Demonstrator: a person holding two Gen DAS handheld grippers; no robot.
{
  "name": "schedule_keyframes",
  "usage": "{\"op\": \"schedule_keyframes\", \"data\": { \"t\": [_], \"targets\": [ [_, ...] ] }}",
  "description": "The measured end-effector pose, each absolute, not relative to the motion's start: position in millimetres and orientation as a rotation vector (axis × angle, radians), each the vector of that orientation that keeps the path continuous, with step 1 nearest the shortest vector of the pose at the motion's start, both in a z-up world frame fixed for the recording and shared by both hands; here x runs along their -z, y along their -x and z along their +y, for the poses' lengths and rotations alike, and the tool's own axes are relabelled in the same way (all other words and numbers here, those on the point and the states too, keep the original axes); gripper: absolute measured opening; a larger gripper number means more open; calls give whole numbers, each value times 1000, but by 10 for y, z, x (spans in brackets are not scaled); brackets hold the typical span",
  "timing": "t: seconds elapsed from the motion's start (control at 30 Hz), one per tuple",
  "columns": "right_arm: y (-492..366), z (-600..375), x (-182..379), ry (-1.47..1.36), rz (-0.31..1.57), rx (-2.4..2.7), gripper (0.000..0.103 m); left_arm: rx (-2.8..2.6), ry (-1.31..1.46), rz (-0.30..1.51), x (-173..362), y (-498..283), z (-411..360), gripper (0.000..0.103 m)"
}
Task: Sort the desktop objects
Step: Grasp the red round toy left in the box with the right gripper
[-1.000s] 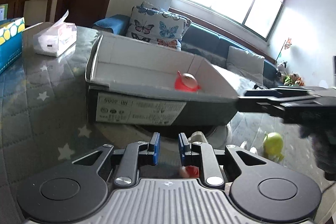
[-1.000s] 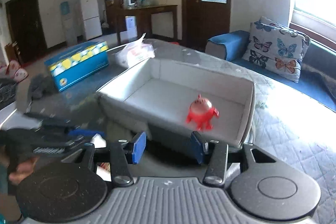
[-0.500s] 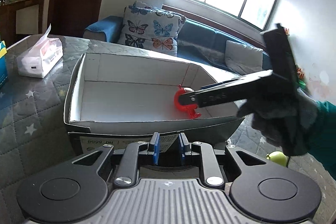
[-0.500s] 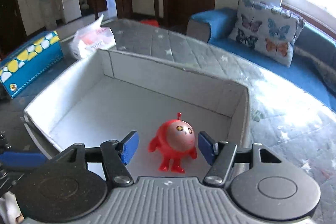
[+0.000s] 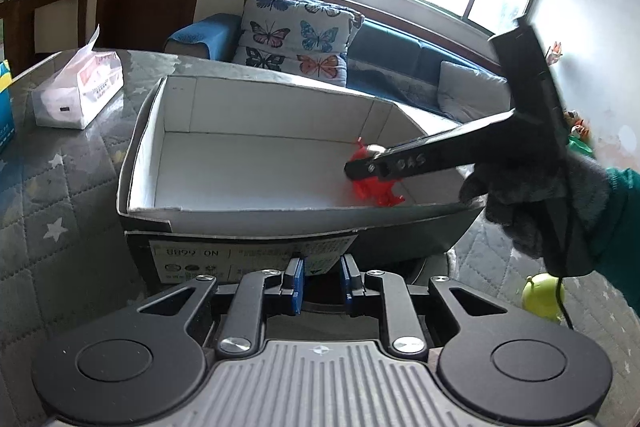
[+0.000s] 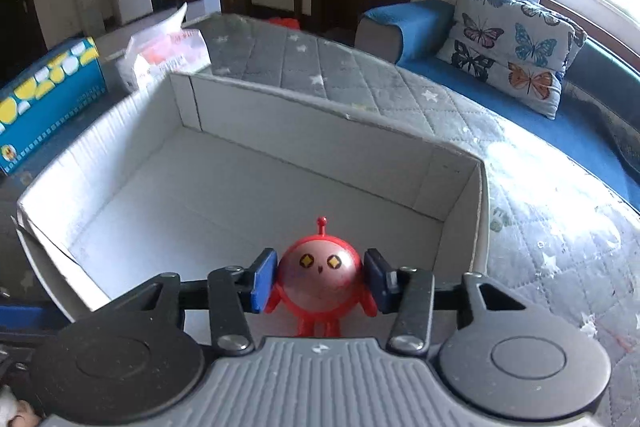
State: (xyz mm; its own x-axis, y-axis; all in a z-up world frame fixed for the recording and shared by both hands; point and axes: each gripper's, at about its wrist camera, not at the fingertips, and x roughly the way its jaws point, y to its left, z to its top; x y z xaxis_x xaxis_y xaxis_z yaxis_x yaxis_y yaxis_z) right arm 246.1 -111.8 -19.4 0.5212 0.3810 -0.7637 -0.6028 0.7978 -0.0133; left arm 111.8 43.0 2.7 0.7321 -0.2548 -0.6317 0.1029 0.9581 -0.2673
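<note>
On quilted grey table (image 6: pixel 360 75), right gripper (image 6: pixel 319 279) clasps red toy (image 6: pixel 318 277); left gripper (image 5: pixel 320 277) narrowly parted, empty.

The white label (image 5: pixel 244 259) on the near outer wall of the cardboard box (image 5: pixel 144 147) reads upside down, apparently "8B99 ON"; its finer print is illegible. Above the box's right end, the right gripper's (image 5: pixel 362 171) finger (image 5: pixel 408 161) bears scratched characters resembling "0AS".

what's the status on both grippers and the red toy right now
Right hand-held gripper shut on red toy, inside the box. Left hand-held gripper open, empty, at the box's near wall. Nothing in the way.
</note>
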Motion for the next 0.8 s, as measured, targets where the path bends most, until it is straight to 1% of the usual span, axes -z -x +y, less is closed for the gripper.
{"op": "schedule_keyframes", "data": {
  "t": [0.2,0.33,0.53,0.67,0.8],
  "targets": [
    [-2289,-1111,71,301,778,-602,48,183,234,730,-34,-1079,442,21],
    [-2109,-1214,-174,253,708,-621,48,179,226,719,-75,-1049,438,21],
    [-1595,-1536,-510,217,617,-654,48,175,216,709,-119,-1007,422,21],
    [-1276,-1768,-518,230,628,-656,48,166,219,720,-98,-994,405,21],
    [-1065,-1888,-343,242,703,-656,48,163,217,727,-95,-962,391,21]
  ]
}}
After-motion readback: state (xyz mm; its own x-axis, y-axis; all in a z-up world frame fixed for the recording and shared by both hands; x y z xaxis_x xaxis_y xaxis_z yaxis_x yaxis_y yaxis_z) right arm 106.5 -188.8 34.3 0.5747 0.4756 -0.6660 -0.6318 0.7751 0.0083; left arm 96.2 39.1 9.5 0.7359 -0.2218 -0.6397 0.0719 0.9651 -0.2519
